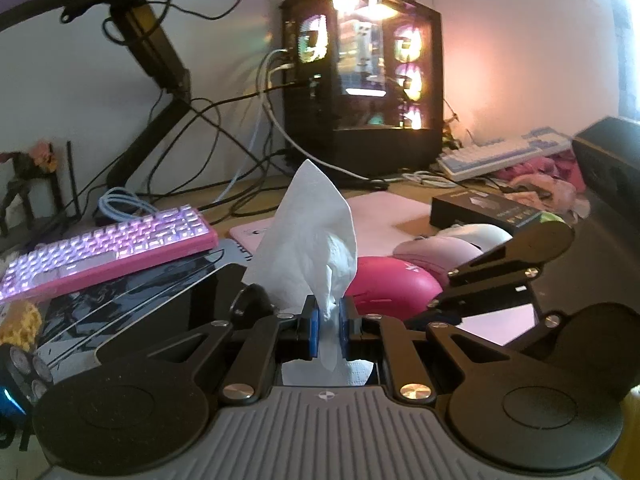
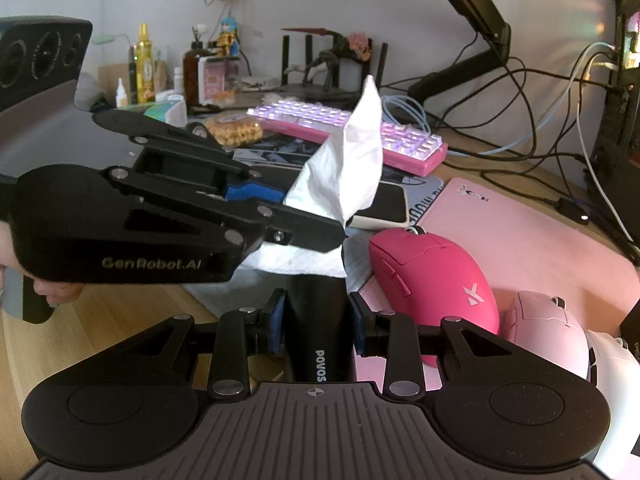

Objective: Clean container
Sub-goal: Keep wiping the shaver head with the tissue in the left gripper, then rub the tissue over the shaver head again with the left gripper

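Observation:
My left gripper [image 1: 329,322] is shut on a white tissue [image 1: 310,236] that stands up from between its blue pads. In the right wrist view the left gripper [image 2: 296,212] reaches in from the left and holds the tissue [image 2: 348,168] over the top of a black container [image 2: 316,324] marked POVOS. My right gripper [image 2: 317,326] is shut on that black container and holds it upright. The tissue's lower part lies on the container's top. In the left wrist view the right gripper [image 1: 448,296] shows at the right, and the container is hidden.
A pink keyboard [image 2: 360,136] lies behind, with a phone [image 2: 384,204] near it. A magenta mouse [image 2: 432,276], a pale pink mouse [image 2: 548,336] and a white mouse [image 2: 612,376] rest on a pink mat [image 2: 520,220]. A lit PC case [image 1: 364,80], cables and a monitor arm stand at the back.

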